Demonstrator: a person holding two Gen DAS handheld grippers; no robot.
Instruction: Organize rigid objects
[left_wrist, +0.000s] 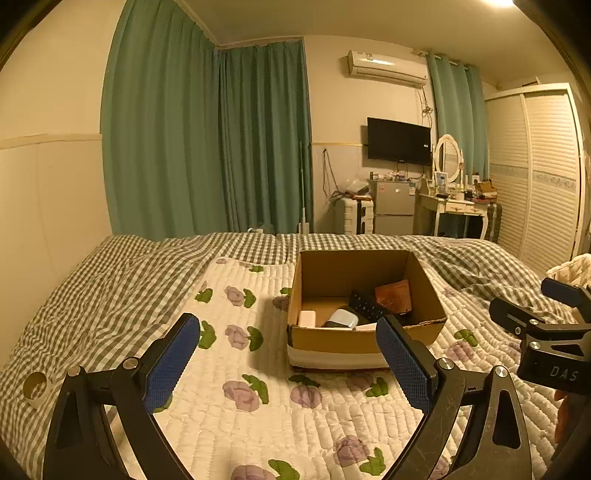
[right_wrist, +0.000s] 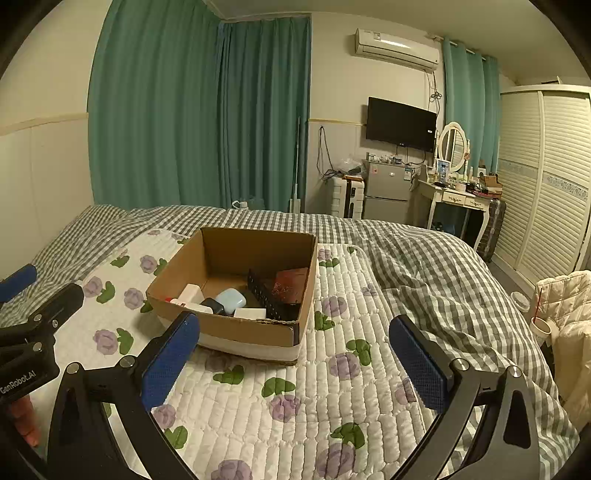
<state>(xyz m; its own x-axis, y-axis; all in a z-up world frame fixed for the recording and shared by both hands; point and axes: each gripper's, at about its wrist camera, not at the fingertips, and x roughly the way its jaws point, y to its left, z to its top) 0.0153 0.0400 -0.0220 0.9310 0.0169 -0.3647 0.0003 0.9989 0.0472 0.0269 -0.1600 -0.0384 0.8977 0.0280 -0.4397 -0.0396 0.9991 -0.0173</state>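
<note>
Cardboard box (right_wrist: 236, 328), one, sits on the floral quilt (right_wrist: 332, 398), holding one black remote (right_wrist: 269, 297), one brown wallet (right_wrist: 290, 282), one pale-blue earbud case (right_wrist: 231, 300), a few white items. Left gripper (left_wrist: 288, 354) and right gripper (right_wrist: 295, 362) both spread wide, holding nothing, near box.

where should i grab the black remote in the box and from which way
Grip the black remote across its narrow width at the raised upper end, coming from above. It leans tilted against the reddish-brown wallet, so that end sits clear of the cardboard box floor, and the walls block a side approach. Both grippers are open and empty.
</note>
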